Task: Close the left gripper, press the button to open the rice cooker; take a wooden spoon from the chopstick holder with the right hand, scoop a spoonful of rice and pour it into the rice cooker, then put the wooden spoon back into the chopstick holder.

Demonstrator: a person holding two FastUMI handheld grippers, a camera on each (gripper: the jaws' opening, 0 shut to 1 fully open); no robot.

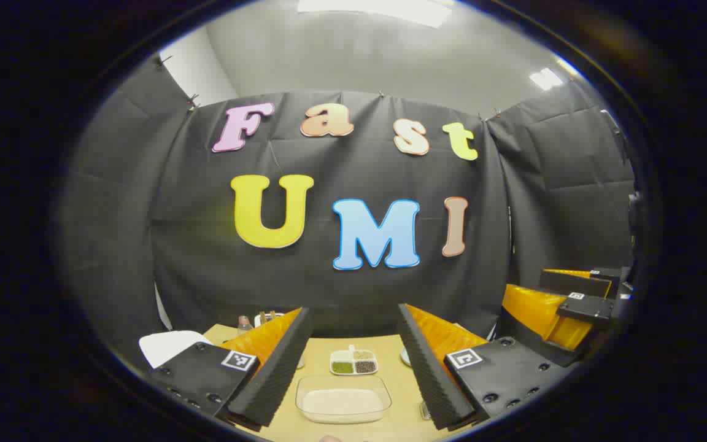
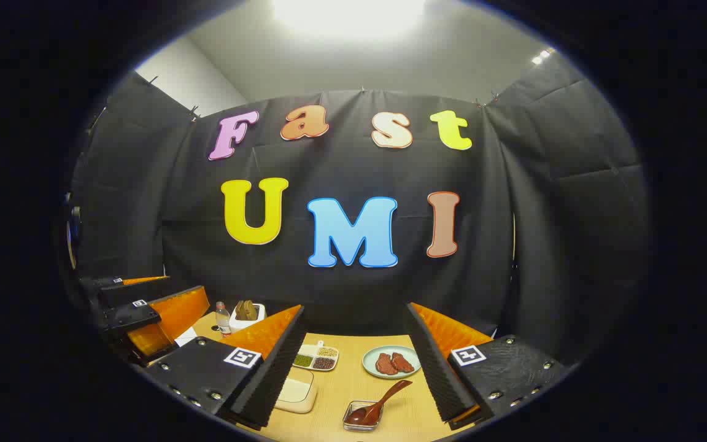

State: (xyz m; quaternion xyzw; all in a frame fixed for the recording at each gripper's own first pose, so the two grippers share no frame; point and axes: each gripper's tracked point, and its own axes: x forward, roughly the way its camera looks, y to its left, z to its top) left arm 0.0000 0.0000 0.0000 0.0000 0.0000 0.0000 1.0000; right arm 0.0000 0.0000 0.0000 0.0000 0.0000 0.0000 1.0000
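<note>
Both grippers, left (image 1: 353, 368) and right (image 2: 353, 368), are held level above the table (image 2: 335, 393), jaws wide apart, holding nothing, side by side.

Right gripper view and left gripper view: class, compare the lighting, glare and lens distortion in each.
Right gripper view: a ceiling light blows out to white glare at the top; the fisheye bows the booth wall, while the wooden table stays evenly lit and sharp. Left gripper view: two ceiling panels look dimmer with less glare; same bowing, and the rice tray shows a soft sheen.
</note>
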